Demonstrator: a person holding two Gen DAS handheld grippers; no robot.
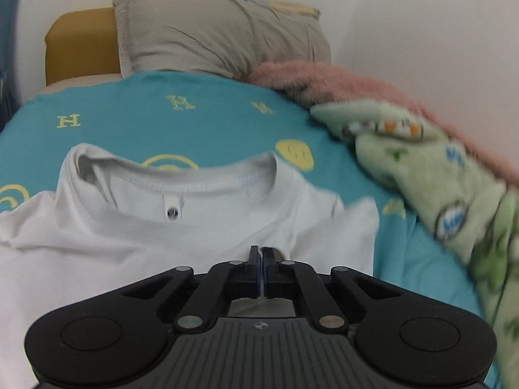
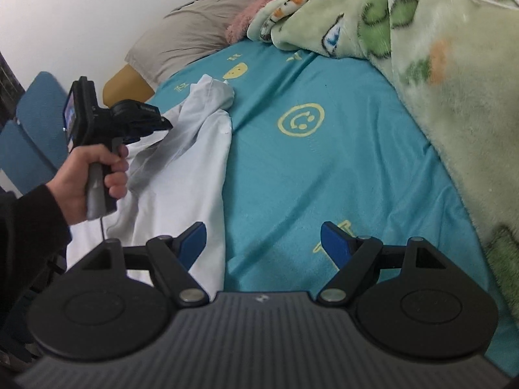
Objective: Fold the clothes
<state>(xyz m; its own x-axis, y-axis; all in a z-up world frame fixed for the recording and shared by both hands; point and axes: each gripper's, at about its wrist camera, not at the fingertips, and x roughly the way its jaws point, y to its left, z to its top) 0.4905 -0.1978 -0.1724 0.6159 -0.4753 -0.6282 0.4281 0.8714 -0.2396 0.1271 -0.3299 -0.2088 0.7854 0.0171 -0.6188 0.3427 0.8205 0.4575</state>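
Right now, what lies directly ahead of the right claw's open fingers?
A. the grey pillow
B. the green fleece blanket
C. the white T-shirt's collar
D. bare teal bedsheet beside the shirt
D: the right claw gapes over the teal bedsheet, with the white T-shirt off to its left and the green blanket to its right.

The left gripper (image 1: 261, 253) was closed, its jaws together over the white shirt (image 1: 181, 227) just below the collar (image 1: 175, 181); whether cloth was pinched between them could not be told. The shirt lay on a teal sheet (image 1: 201, 120). Beyond the shirt sat a grey pillow (image 1: 223, 35) against a mustard headboard (image 1: 81, 42) — right of the shirt, a green blanket (image 1: 431, 181) and a pink one (image 1: 340, 77).
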